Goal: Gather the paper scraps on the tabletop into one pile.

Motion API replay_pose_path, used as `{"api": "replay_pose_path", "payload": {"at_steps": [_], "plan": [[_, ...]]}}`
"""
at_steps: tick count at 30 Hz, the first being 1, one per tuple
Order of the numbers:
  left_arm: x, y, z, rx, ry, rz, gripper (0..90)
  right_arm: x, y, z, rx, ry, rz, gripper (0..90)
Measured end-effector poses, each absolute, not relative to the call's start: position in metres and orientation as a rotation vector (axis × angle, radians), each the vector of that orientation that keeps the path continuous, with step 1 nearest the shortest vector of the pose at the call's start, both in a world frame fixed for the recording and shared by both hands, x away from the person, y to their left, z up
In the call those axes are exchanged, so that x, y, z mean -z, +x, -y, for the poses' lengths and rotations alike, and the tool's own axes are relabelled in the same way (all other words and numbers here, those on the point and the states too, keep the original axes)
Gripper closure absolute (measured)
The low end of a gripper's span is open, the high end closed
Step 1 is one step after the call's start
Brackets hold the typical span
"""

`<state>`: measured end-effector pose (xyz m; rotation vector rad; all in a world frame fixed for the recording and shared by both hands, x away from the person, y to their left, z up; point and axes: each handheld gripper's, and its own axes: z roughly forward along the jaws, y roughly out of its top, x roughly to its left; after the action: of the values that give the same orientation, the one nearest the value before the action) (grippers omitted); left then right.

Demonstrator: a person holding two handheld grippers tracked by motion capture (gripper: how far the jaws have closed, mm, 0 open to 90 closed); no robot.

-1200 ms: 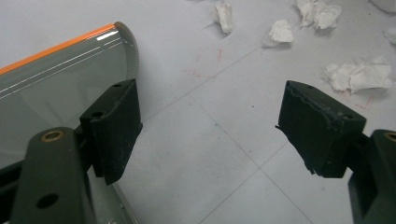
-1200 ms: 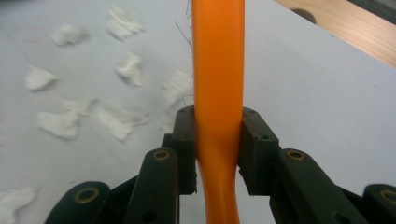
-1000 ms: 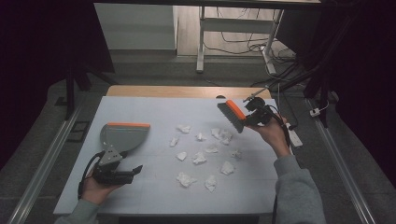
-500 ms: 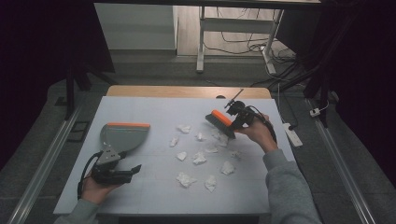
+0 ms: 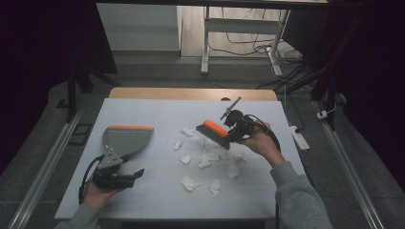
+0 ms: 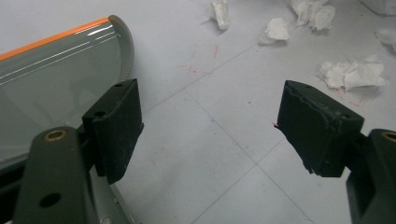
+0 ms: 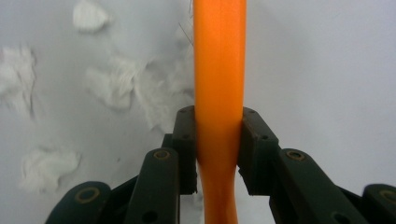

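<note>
White surface holds light, soft paper scraps; right claw squeezes the stiff brush handle, left claw gapes beside the dustpan.

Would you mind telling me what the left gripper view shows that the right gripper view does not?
Left gripper view alone: the grey dustpan with its orange edge, beside the open jaws of the left hand-held gripper. Right gripper view alone: the right hand-held gripper shut on the orange brush handle. Both: crumpled tissue scraps on the white table.
</note>
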<state>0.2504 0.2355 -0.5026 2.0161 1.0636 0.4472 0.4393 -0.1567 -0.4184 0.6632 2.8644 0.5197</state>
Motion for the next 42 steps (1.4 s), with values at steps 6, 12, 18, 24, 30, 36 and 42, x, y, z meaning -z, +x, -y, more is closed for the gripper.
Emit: {"api": "replay_pose_path", "payload": {"at_steps": [6,12,18,24,30,36,42], "plan": [[0.503,0.251,-0.236,-0.445,2.018,-1.065,23.3,0.408,0.453,0.154,-0.581,0.703,-2.796,70.5],[0.504,0.251,-0.236,-0.443,2.019,-1.067,23.4,0.411,0.467,0.152,-0.599,0.737,-2.748,70.5],[0.505,0.252,-0.236,-0.442,2.022,-1.068,23.4,0.406,0.485,0.156,-0.629,0.796,-2.684,70.5],[0.505,0.252,-0.236,-0.442,2.022,-1.069,23.5,0.415,0.493,0.142,-0.641,0.773,-2.735,70.5],[0.505,0.252,-0.236,-0.436,2.025,-1.067,23.5,0.430,0.501,0.115,-0.596,0.708,-2.779,70.6],[0.506,0.252,-0.237,-0.434,2.023,-1.070,23.6,0.438,0.513,0.097,-0.564,0.668,-2.792,70.5],[0.506,0.252,-0.238,-0.431,2.019,-1.073,23.7,0.447,0.517,0.092,-0.544,0.637,-2.806,70.5]]}}
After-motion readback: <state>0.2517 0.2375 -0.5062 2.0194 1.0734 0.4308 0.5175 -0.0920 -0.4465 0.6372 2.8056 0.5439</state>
